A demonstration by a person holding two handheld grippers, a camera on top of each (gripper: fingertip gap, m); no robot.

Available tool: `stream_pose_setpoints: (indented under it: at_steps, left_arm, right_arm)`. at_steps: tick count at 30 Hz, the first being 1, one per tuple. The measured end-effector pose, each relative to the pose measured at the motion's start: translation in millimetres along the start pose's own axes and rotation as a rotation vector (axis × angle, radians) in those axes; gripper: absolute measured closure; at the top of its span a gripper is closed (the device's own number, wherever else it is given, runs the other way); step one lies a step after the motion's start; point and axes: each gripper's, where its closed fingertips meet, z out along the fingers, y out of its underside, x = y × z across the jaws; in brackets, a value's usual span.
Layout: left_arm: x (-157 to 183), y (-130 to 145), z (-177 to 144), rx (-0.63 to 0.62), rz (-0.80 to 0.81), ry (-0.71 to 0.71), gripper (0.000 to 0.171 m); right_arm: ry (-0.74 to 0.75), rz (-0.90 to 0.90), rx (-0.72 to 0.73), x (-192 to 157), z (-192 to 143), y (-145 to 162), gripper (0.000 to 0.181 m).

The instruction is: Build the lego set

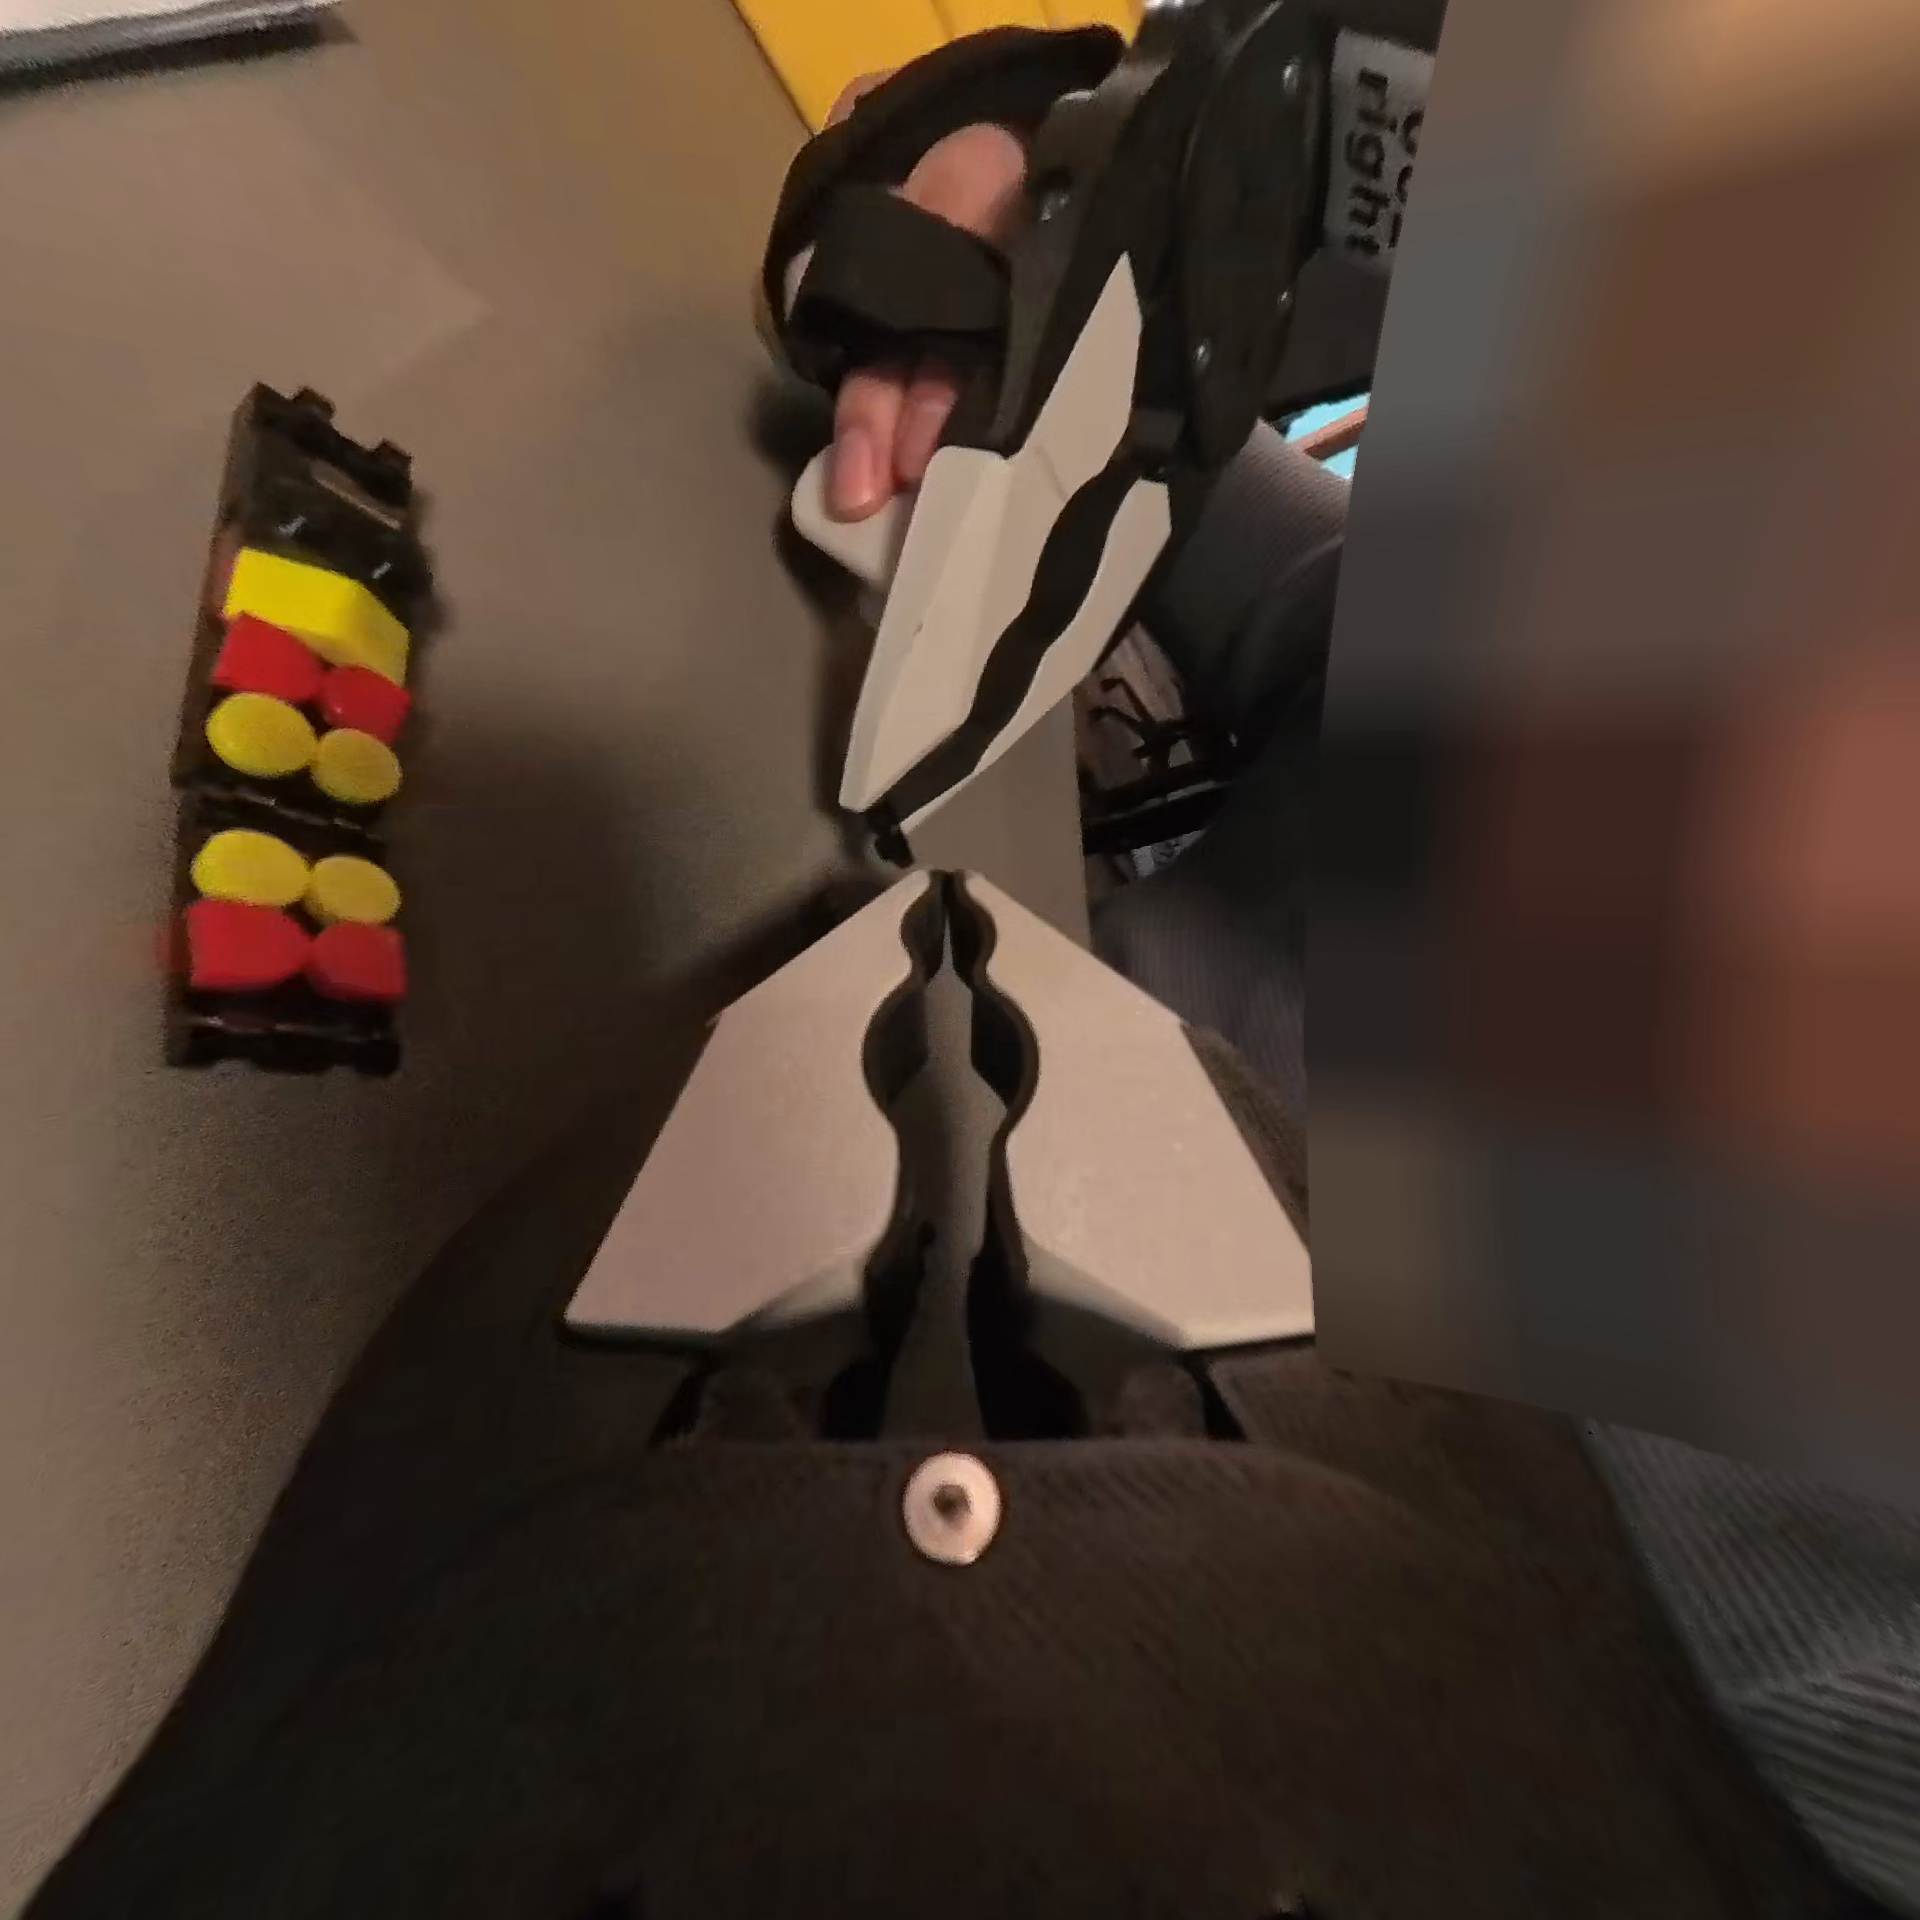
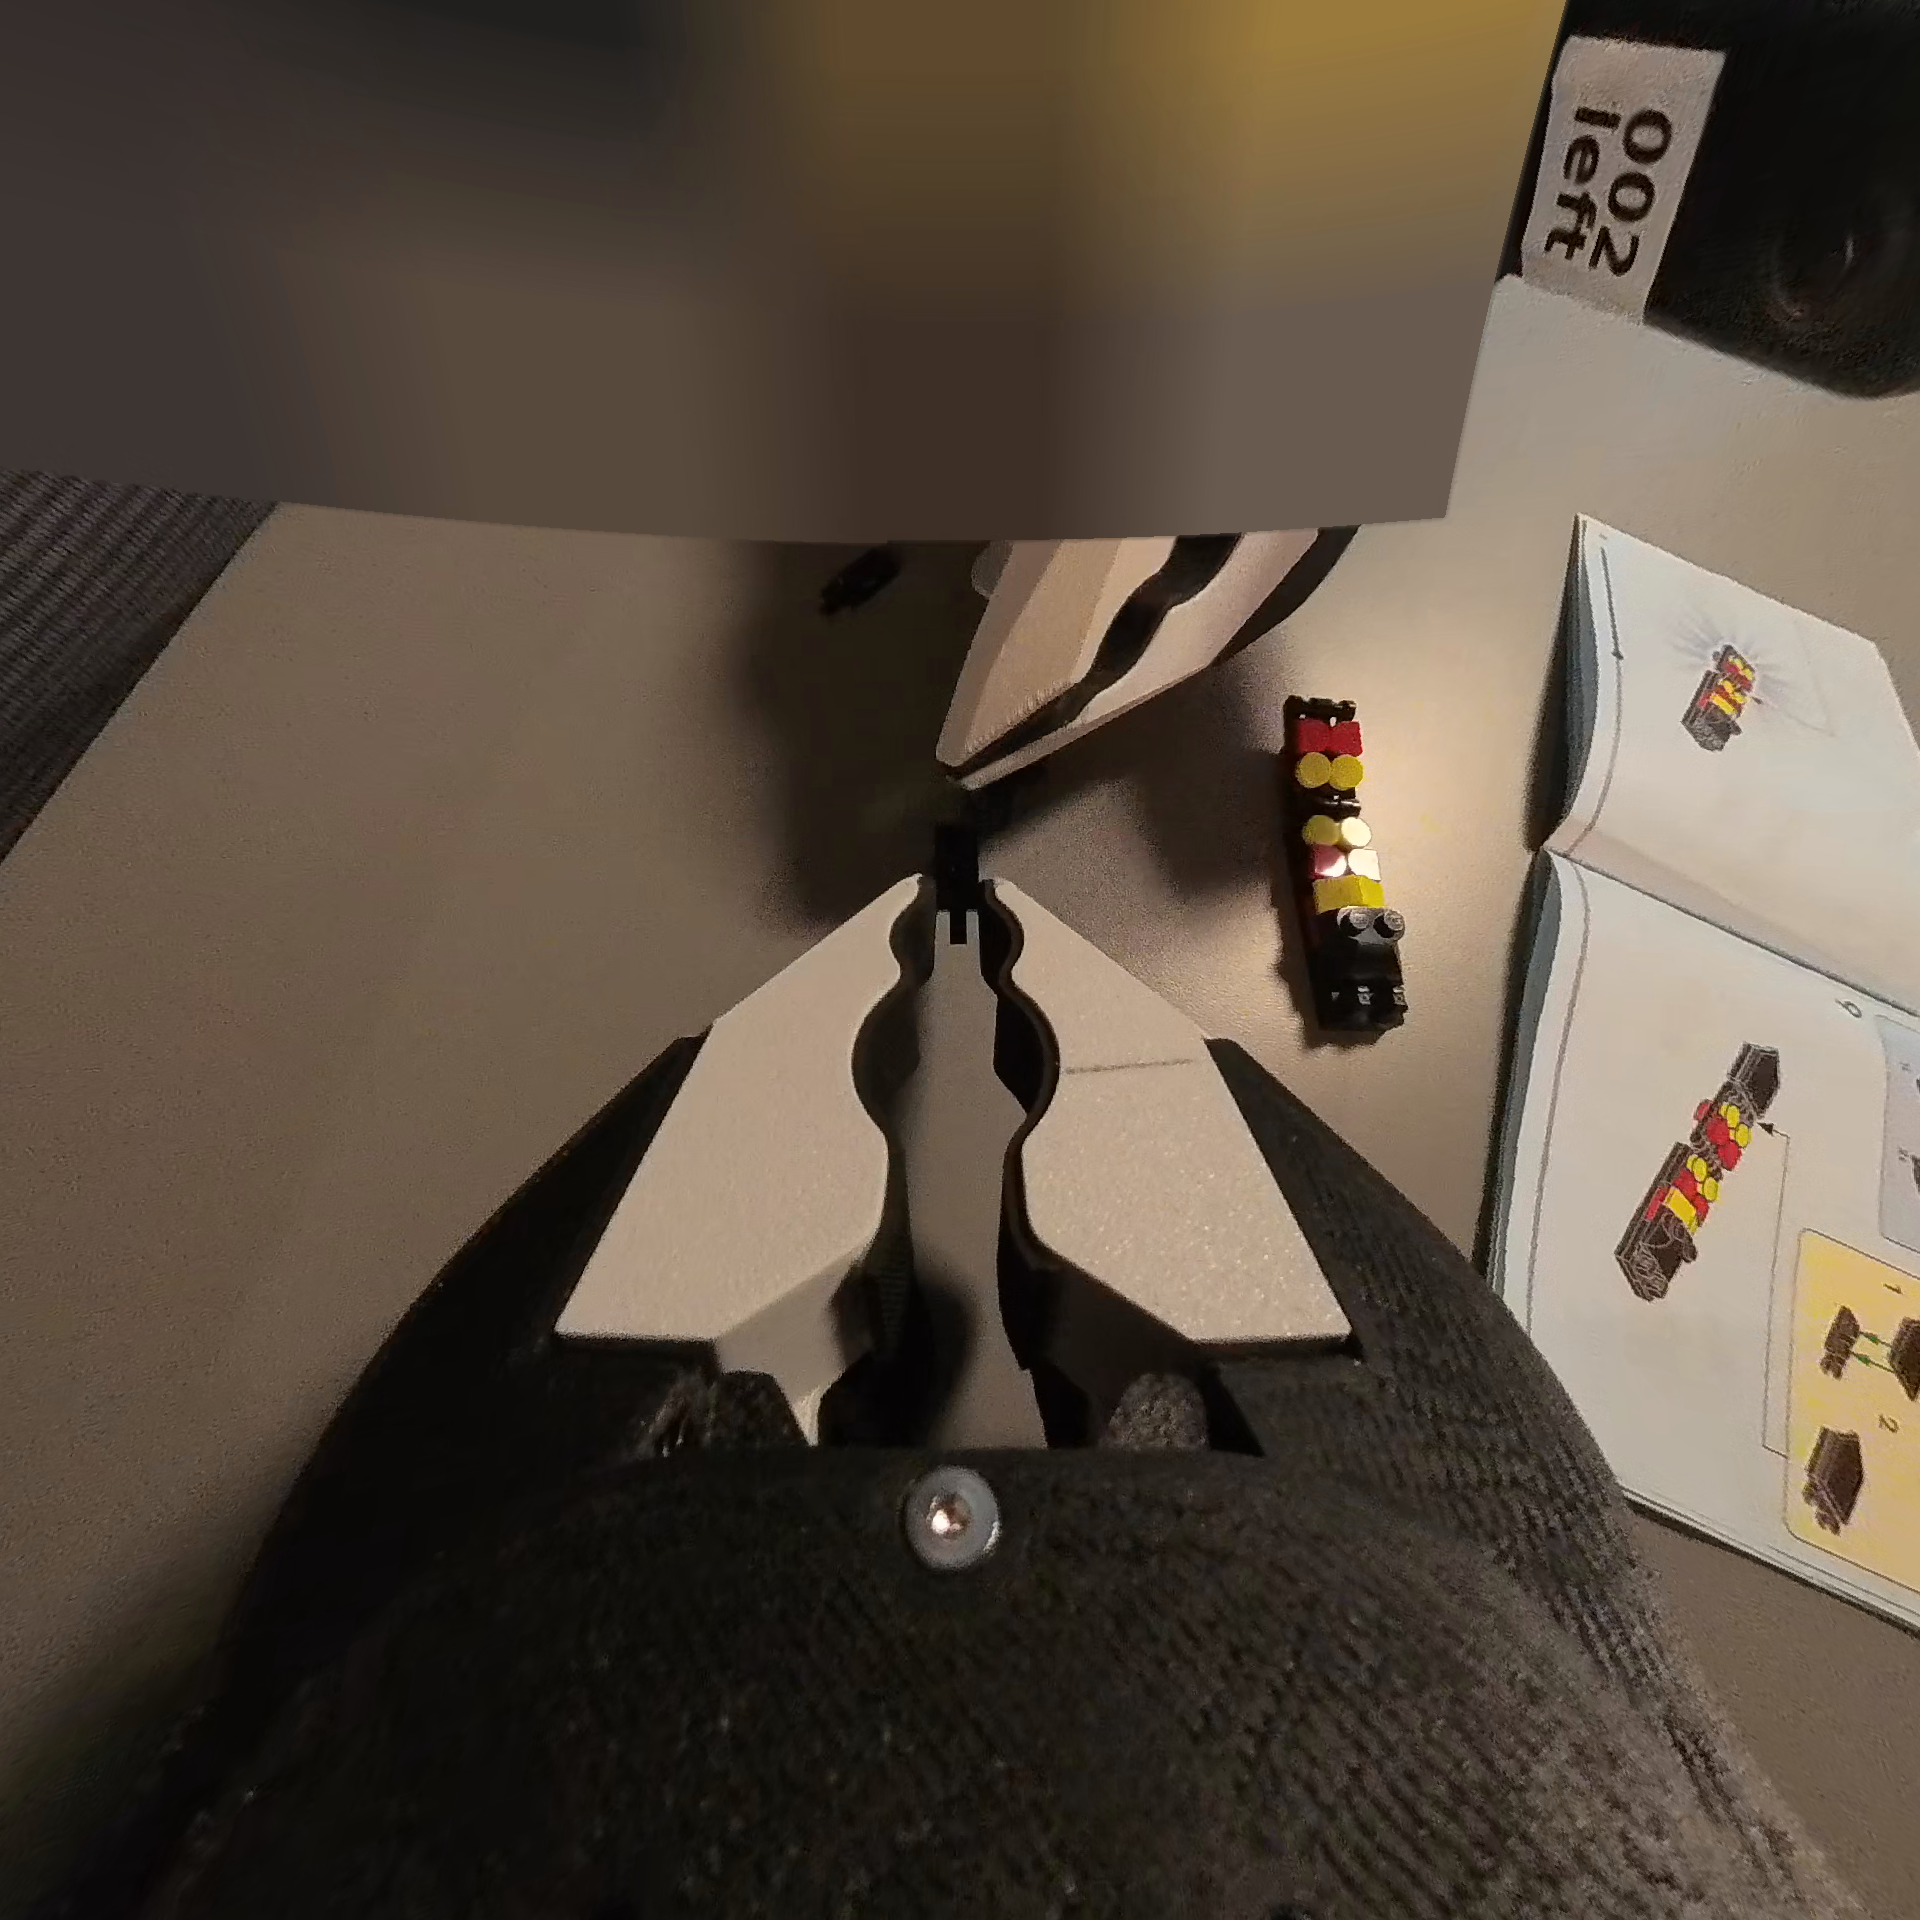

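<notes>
Between the tips of the right hand-held gripper sits a small black piece, pinched at its lower end, with its upper end sticking out past the fingertips. The left hand-held gripper meets it tip to tip from the far side; its fingers are drawn almost together, and in the right wrist view they seem to nip the far end of the same piece or a second black bit joined to it, though which one cannot be told. Both grippers hang above the desk.

Well off to the right of the right gripper lies the partly built model, a long black strip carrying red and yellow studs. Farther right again the instruction booklet lies open. Another small dark piece rests on the desk beyond the grippers.

Judging by this, the step in hand is a mid-air handover or the joining of two tiny black parts, a sub-assembly ahead of its fitting to the strip. The next move probably calls for a straight, gentle press along the piece's length, with both grips kept firm, since so small a part could easily twist or pop free.
</notes>
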Motion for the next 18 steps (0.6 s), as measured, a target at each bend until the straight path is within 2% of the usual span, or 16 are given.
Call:
stream_pose_setpoints:
  at_steps: [3,6,9,11,13,15,18]
  left_arm:
    - [-1,1,-3,-0.011,-0.01,-0.012,0.171]
    - [-5,2,-12,-0.029,0.049,-0.09,0.171]
    - [-20,4,-33,-0.085,0.214,-0.326,0.171]
    - [-30,7,-47,-0.145,0.335,-0.479,0.161]
    - [-35,12,-50,-0.198,0.433,-0.549,0.151]
    - [-37,18,-46,-0.236,0.495,-0.545,0.147]
    - [-36,18,-40,-0.223,0.556,-0.503,0.145]
  right_arm:
    - [0.009,-0.001,-0.007,2,0,1,0.175]
    - [0.038,0.042,-0.02,8,0,4,0.175]
    - [0.047,0.073,-0.022,12,2,7,0.175]
    - [0.068,0.083,-0.013,16,2,6,0.175]
    - [0.075,0.099,-0.011,18,2,5,0.175]
    - [0.083,0.113,-0.002,21,3,3,0.175]
    - [0.086,0.136,0.004,23,8,-1,0.175]
